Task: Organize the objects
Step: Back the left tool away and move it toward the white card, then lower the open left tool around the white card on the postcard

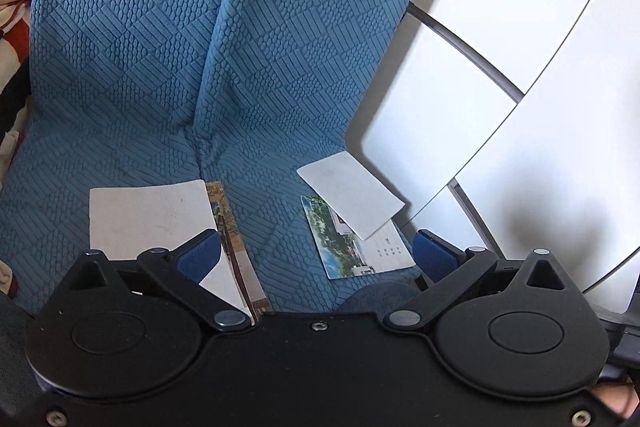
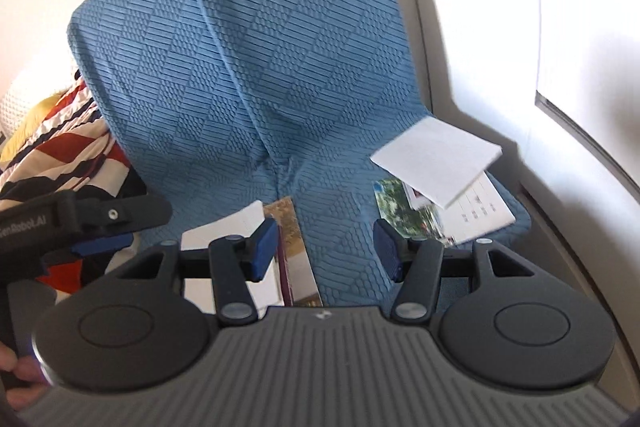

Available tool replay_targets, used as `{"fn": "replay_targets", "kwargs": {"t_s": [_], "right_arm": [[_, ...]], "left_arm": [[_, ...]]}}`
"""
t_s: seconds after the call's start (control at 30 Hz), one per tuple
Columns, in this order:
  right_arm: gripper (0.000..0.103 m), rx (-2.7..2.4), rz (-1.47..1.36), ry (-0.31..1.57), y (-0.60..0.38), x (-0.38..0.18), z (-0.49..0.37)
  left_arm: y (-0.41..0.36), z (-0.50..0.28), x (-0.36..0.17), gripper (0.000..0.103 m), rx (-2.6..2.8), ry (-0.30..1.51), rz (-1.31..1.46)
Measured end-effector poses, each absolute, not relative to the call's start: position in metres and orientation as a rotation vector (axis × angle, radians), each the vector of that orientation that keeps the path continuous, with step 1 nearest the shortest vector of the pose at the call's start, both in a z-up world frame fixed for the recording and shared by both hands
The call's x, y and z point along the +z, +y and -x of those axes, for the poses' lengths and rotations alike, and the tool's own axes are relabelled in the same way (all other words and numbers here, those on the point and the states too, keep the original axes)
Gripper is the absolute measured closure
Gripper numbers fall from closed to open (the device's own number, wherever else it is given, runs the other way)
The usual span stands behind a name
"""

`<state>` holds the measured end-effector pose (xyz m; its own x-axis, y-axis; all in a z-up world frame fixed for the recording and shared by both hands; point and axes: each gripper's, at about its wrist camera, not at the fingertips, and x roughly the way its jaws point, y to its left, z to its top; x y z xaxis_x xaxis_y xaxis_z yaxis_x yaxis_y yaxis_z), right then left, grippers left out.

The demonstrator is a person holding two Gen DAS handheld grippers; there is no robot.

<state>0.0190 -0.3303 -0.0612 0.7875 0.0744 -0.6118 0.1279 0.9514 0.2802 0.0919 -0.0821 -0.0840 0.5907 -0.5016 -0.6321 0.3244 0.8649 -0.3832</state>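
Two small piles of cards lie on a blue textured seat cushion [image 1: 280, 155]. On the left, a white card [image 1: 152, 219] partly covers a brownish picture card [image 1: 224, 223]. On the right, a smaller white card [image 1: 352, 201] lies askew over a landscape postcard [image 1: 348, 255]. My left gripper [image 1: 316, 255] hovers above the seat between the piles, its jaws wide open and empty. In the right wrist view, my right gripper [image 2: 325, 250] stands open over bare cushion [image 2: 340, 227] with nothing in it, the left pile [image 2: 228, 227] and right pile [image 2: 436, 163] on either side.
The blue backrest [image 1: 200, 27] rises behind the seat. White panels with a dark frame [image 1: 460, 35] close off the right side. A red, white and navy striped fabric [image 2: 60, 155] lies left of the chair. The left gripper's finger [image 2: 120, 213] shows at the right view's left edge.
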Motion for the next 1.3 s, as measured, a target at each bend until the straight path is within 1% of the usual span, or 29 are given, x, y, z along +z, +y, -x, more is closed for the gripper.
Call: {"fn": "replay_targets", "kwargs": {"t_s": [0.4,0.5,0.83,1.3], "right_arm": [[0.047,-0.128,-0.354,0.688,-0.365,-0.079,0.000],[0.047,-0.133,-0.357,0.704,-0.371,-0.087,-0.004],[0.047,-0.157,-0.387,0.706,-0.393,-0.097,-0.014],[0.047,-0.194,-0.409,0.723,-0.436,-0.111,-0.029]], "left_arm": [[-0.105,-0.093,-0.092,0.001,-0.479,0.786,0.228],[-0.106,-0.095,-0.091,0.001,-0.473,0.766,0.228],[-0.122,-0.105,-0.096,0.001,-0.490,0.786,0.236],[-0.171,-0.132,-0.104,0.001,-0.506,0.801,0.182]]}}
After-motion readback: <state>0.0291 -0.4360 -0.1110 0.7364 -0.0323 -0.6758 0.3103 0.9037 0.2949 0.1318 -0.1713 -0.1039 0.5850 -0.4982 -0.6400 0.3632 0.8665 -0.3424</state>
